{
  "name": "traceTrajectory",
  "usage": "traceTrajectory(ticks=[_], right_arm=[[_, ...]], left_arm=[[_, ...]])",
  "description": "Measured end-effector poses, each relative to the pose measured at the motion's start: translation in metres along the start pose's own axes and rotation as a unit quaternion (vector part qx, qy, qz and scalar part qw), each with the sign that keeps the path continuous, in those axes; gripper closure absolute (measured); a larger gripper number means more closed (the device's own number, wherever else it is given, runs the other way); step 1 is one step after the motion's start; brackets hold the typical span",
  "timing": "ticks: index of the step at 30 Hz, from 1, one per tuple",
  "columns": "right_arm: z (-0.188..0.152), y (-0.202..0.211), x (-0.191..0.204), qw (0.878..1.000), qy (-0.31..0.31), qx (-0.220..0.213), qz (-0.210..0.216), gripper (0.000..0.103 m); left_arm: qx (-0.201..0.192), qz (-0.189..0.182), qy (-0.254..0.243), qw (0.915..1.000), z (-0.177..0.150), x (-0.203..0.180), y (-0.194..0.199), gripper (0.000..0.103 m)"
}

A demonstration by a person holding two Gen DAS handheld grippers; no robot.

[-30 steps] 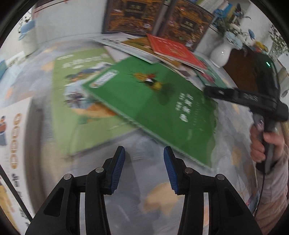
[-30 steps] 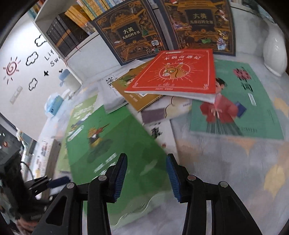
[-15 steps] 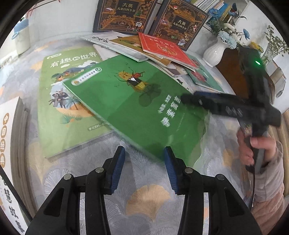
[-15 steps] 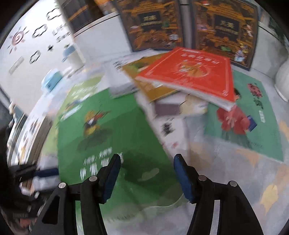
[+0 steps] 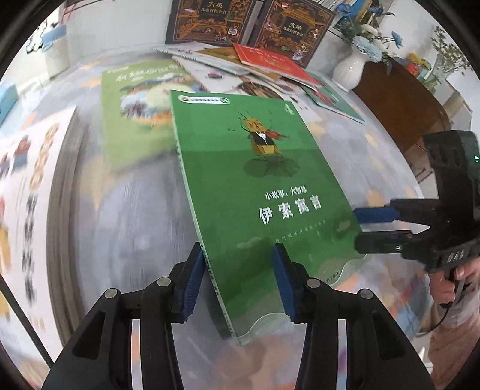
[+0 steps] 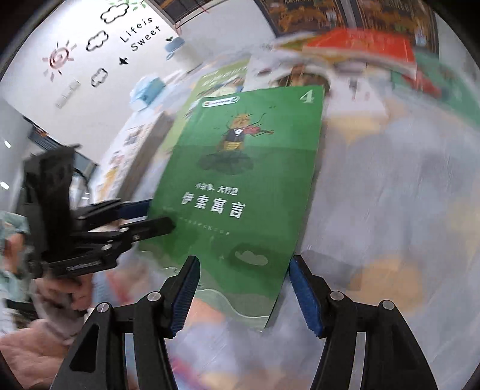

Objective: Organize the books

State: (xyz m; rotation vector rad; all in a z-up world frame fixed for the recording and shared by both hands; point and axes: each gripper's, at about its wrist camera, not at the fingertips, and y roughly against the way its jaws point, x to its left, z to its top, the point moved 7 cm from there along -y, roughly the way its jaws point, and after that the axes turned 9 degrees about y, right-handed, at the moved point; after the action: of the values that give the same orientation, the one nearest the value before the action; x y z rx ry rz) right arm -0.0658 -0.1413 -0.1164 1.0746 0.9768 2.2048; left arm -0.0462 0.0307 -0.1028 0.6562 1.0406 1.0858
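On the tabletop (image 5: 144, 210), near the front, lies the green book (image 5: 255, 180), cover up, showing a violin-playing insect and a "4" at its far right corner. It is sharp while the cloth around it is smeared. Cannot tell if its near end is lifted off the cloth.

Left gripper (image 5: 237, 252): jaws part spread and straddling the green book's near left corner. The left pad is against the spine edge and the right pad is over the cover. No clear pinch.

Right gripper (image 6: 244, 260): jaws spread wide at the green book's near edge, with its near right corner between them. The right pad is just beside the book's right edge, and the left pad is over the clear plastic jacket that overhangs the near edge. No squeeze visible. In the left wrist view this gripper comes in at the green book's right edge, low down, with a hand (image 5: 450, 285) on its grip.

Around the green book:
- A light-green book (image 5: 135, 99) lies flat just behind and left of it, partly covered by its far left corner.
- A loose heap of books sits behind it, with a red book (image 5: 270, 61) on top.
- Two dark books (image 5: 210, 18) stand upright at the wall behind that heap.
- A teal book (image 5: 336, 102) lies flat behind and to the right.
- A white vase (image 5: 348, 72) with blue flowers is farther right, well apart from the green book.
- A pale book (image 5: 30, 165) with cartoon figures is off to the left, badly blurred.
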Motion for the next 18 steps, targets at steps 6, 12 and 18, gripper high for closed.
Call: traceTrajectory(ticks=[6,12,18], right_arm=[[-0.014,-0.001,-0.011,0.993,-0.038,-0.019,0.114,0.05],[-0.007,-0.006,-0.015,0.992,-0.02,-0.033,0.121,0.056],[-0.013,-0.004,-0.018,0.993,-0.01,-0.036,0.109,0.068]], left_arm=[[-0.001,-0.043,0.015,0.9989,-0.018,0.01,0.009,0.062],[-0.006,-0.049,0.026,0.9984,-0.005,0.014,0.003,0.063],[-0.014,-0.084,0.056,0.9948,0.001,0.028,0.003,0.074]])
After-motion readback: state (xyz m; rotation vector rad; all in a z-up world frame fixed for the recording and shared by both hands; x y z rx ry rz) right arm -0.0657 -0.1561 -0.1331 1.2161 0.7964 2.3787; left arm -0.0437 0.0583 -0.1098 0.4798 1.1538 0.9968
